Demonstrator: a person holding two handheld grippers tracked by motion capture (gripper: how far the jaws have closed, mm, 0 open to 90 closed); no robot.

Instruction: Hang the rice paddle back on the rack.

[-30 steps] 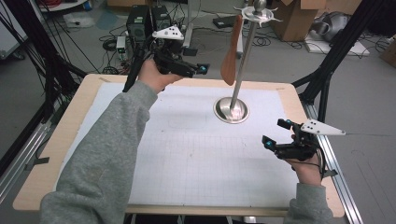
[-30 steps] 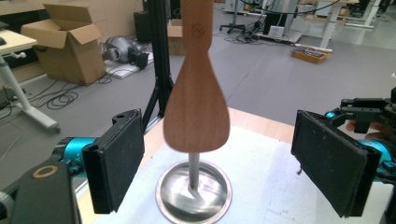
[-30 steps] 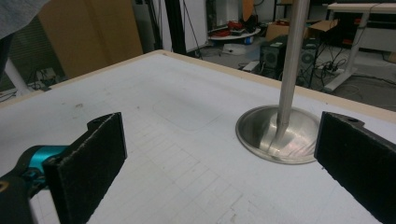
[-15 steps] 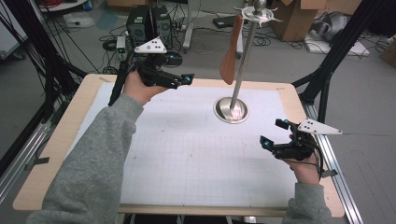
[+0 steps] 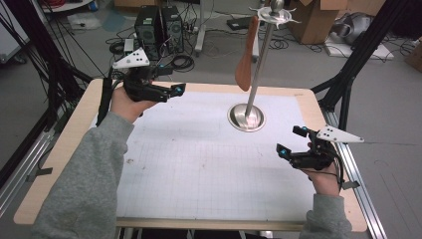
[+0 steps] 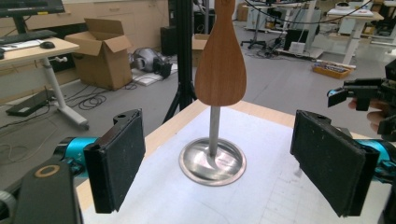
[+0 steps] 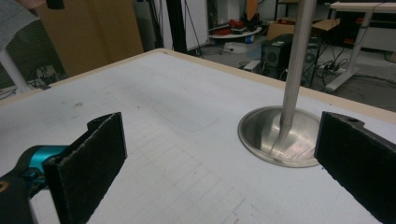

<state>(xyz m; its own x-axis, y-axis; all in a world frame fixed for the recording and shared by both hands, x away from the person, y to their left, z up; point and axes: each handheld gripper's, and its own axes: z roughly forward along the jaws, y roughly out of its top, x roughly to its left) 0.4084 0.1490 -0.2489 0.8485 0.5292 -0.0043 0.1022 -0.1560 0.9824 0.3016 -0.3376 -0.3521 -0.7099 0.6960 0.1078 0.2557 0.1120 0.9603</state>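
From the high view, a wooden spatula [image 5: 246,63] hangs blade-down from the hooked crown of a metal stand [image 5: 257,74] whose round base sits on the table [image 5: 199,164] toward its far right. The spatula's long axis runs near vertical, on the stand pole's left side. The left gripper [image 5: 171,90] is held above the table's far left edge, jaws apart and empty, pointing across toward the stand. The right gripper [image 5: 289,142] rests low, near the table's right edge, in front of the stand base, also spread and holding nothing. Of the two, the left is raised closer to the blade's height and aimed at it, so I judge it the likelier one to make the reach.

In the left gripper view, the spatula [image 6: 220,60] hangs dead ahead, centred between the two open pads, blade broadside to the camera and well apart from them, with the stand's pole and base directly behind it. The right gripper [image 6: 357,91] shows at the far right.

In the right gripper view, the stand [image 7: 292,84] rises toward the right of the gap between the open pads; nothing lies between them but bare table.
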